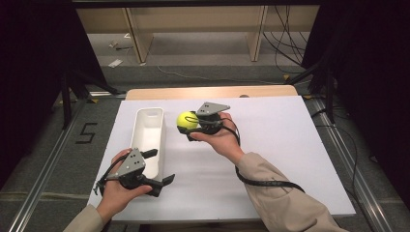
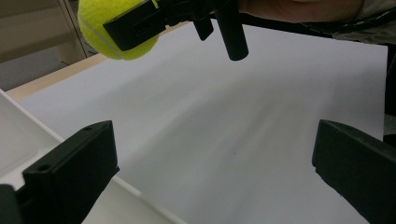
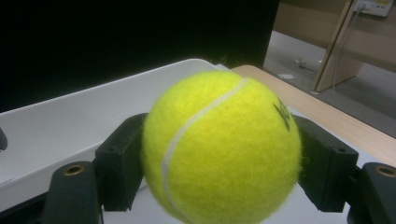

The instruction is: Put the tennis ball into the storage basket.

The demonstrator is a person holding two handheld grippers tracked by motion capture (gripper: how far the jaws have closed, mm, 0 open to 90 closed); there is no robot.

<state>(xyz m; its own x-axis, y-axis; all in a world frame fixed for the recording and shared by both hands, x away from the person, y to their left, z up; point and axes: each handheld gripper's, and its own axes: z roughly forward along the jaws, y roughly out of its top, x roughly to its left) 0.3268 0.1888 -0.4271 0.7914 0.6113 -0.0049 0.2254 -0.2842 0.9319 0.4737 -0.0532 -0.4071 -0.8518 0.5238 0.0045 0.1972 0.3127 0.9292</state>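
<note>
High view: white worktop (image 1: 270,159) carries a long white tray (image 1: 147,130). Left gripper (image 1: 159,167) is held released at the tray's near end, nothing between its jaws. Tennis ball (image 1: 186,120) is clamped in the right gripper (image 1: 189,126), lifted just beside the tray's right wall. Ball should be carried over the tray's hollow and lowered before release.

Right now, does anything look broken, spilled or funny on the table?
Nothing stands out. The tennis ball sits squarely in the right claw, held above the white sheet beside the white tray, which looks empty and straight. The left claw is open at the tray's near end.
</note>
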